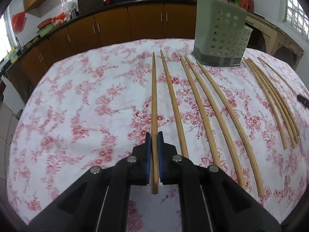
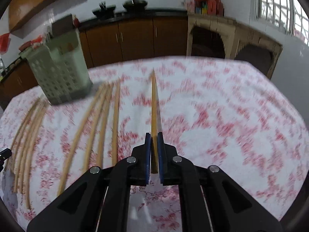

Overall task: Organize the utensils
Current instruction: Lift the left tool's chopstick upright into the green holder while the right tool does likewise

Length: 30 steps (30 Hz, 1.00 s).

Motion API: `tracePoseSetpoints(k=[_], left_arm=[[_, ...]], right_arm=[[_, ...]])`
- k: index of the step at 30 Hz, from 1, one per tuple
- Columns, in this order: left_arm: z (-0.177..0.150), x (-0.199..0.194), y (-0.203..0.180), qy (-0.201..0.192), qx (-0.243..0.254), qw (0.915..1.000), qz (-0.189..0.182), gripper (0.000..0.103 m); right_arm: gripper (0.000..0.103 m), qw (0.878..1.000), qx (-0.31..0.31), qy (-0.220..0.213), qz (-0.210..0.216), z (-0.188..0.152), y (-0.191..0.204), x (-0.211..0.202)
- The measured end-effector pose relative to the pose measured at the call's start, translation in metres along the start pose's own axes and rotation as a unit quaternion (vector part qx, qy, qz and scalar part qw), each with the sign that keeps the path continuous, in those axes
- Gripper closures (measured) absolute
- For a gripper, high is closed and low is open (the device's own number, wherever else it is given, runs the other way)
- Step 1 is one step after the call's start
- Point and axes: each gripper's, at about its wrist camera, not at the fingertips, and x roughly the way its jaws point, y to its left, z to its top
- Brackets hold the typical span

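- Chopsticks [image 1: 195,104] lay loose in rows on the floral tablecloth [image 1: 81,100], spread between the near edge and the perforated holder [image 1: 220,36] standing near the far edge; a tighter bunch [image 1: 274,104] lay toward the right edge.
- Likely light, stiff, thin wood; smooth and prone to pivot or slip, so a grip near the thick end seems best.
- Left gripper [image 1: 154,133] was nearly closed, blue pads [image 1: 148,150] clamping one chopstick [image 1: 154,96] near its thick end, tip pointing at the far edge.
- Right gripper [image 2: 154,134] likewise pinched a single chopstick [image 2: 154,104], jaws almost shut; view motion-blurred.
- Whether either stick was lifted off the cloth could not be told.
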Motion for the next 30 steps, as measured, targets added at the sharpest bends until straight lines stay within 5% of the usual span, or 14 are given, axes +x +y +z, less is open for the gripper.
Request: tracePoseSetpoints(k=[8,17,30], left_arm=[[0.014,-0.061,0.008,-0.074,0.012,0.9972,-0.001,0.095],[0.051,-0.121,0.021,-0.171,-0.008,0.9852,-0.015,0.095],[0.081,-0.134,0.029,-0.189,-0.031,0.9814,-0.006,0.095]], right_arm=[[0.096,0.995,-0.006,-0.101,0.011,0.026,-0.006,-0.062],[0.096,0.986,-0.004,-0.164,0.027,0.056,-0.003,-0.093],[0.096,0.984,0.01,-0.174,0.045,0.097,0.001,-0.104]])
